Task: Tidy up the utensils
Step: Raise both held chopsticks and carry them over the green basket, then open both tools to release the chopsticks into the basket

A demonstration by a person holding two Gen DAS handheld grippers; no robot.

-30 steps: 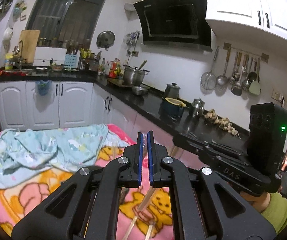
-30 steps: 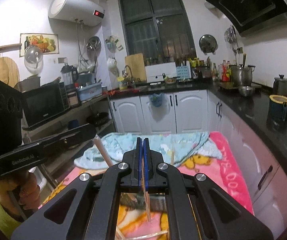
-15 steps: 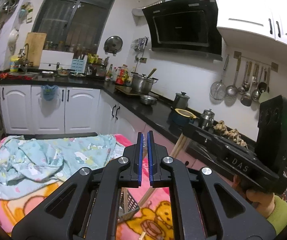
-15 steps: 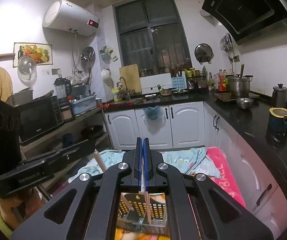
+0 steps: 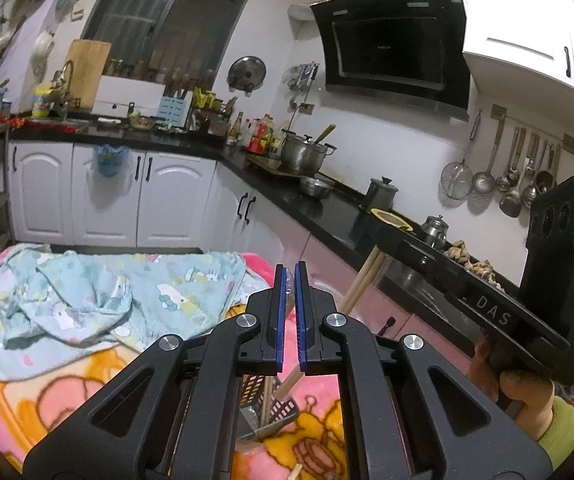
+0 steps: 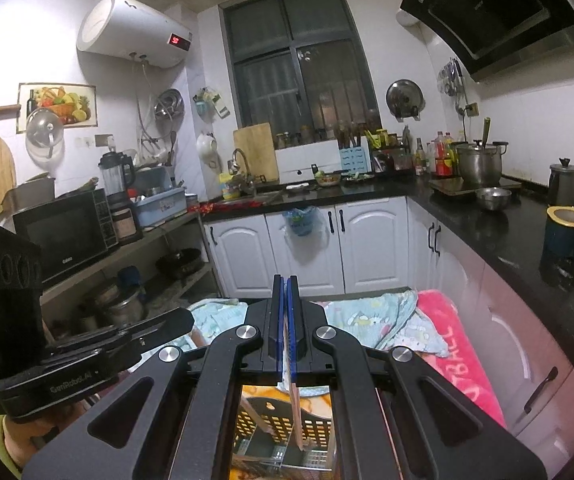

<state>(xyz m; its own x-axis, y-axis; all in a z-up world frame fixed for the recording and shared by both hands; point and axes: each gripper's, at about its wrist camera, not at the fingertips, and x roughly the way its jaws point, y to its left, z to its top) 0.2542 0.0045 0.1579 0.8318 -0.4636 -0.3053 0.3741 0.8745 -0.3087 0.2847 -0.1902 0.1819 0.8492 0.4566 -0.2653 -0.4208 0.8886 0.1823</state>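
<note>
Right wrist view: right gripper point(image 6: 285, 320) has its blue pads pressed on a pale wooden chopstick point(image 6: 295, 412); the stick runs down from between the fingers, its lower end inside the dark slotted basket point(image 6: 319, 428)
Basket contents: another wooden stick point(image 6: 261, 420) slants across the basket's inside; what lies on its floor is too dim to tell
Basket place: it stands on the pink and orange cartoon blanket point(image 6: 459, 364), directly under the right gripper
Left wrist view: left gripper point(image 5: 290, 320) shows a narrow gap between its blue pads; whether anything sits in that gap I cannot tell
Basket from the left: only a corner of the basket point(image 5: 283, 408) shows below the fingers, with a wooden stick point(image 5: 267, 400) standing in it
Held stick from the left: the chopstick point(image 5: 361, 280) slopes from under the right gripper point(image 5: 467, 288) down toward the basket corner; it is plain, light and round
Hands: a hand in a yellow-green sleeve point(image 5: 527, 396) grips the right tool; the left gripper point(image 6: 135, 336) reaches in low at the left of the right wrist view
Cloth: a pale blue printed cloth point(image 5: 87, 300) lies crumpled on the blanket point(image 5: 47, 392), beyond the basket
Surroundings: black countertop point(image 5: 307, 204) with a steel pot point(image 5: 305, 154); white cabinets point(image 6: 307, 248) below; microwave point(image 6: 63, 236) on a shelf at left
</note>
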